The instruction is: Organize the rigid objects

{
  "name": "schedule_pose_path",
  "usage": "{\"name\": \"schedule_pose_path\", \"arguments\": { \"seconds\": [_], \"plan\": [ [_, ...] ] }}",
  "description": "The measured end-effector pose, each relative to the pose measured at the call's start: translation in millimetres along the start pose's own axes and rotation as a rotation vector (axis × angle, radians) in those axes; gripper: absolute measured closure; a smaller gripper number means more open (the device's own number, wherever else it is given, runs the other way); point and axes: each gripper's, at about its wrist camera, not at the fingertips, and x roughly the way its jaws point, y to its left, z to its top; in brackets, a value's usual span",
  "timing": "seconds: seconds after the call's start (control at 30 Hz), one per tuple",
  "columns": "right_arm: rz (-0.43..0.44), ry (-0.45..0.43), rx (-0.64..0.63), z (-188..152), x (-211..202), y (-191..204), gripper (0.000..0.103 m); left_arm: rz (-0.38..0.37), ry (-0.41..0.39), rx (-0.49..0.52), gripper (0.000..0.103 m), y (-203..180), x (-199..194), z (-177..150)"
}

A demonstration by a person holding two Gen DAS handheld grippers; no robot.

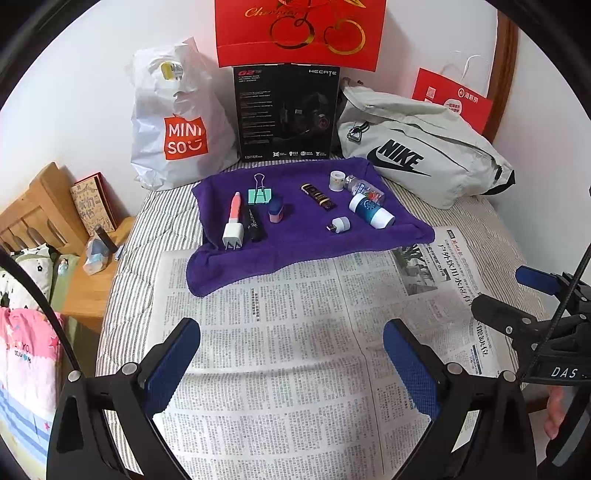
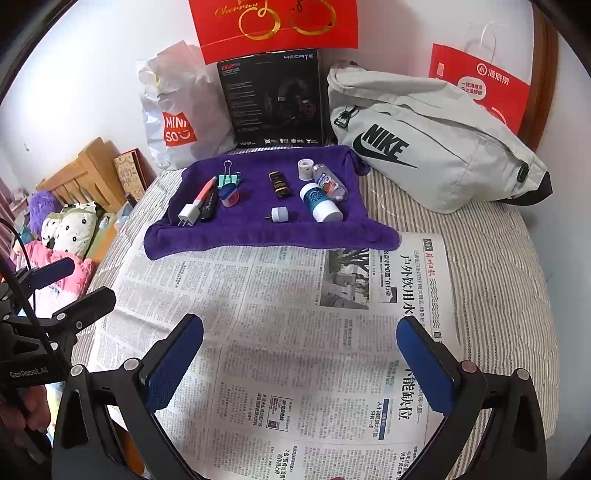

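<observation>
Ahead of both tongs, past the newspaper [image 1: 280,350], a purple towel [image 1: 306,236] carries ten small things. On its left part lie one white charger plug [image 1: 232,232], one pink pen [image 1: 235,206], one black pen [image 1: 255,224], one mint binder clip [image 1: 259,192] and one blue-and-pink sharpener [image 1: 276,210]. Mid-towel lie one black-and-gold tube [image 1: 317,196] and one small white USB adapter [image 1: 340,223]. To the right are one white tape roll [image 1: 337,180], one clear bottle [image 1: 364,189] and one teal-and-white bottle [image 1: 371,211], the two bottles touching.

The left gripper [image 1: 291,354] and right gripper [image 2: 300,354] both hover over the newspaper with jaws spread wide, holding nothing.

Behind the towel stand one white Miniso bag [image 1: 177,125], one black headset box [image 1: 286,114], one grey Nike bag [image 1: 424,147] and two red paper bags [image 1: 299,33].
</observation>
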Motion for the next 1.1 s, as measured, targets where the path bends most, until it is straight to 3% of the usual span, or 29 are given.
{"name": "schedule_pose_path", "arguments": {
  "seconds": [1.1],
  "plan": [
    [-0.010, -0.010, 0.011, 0.9, -8.1, -9.7, 0.000, -0.003, -0.010, 0.011, 0.003, -0.2, -5.1, 1.9]
  ]
}}
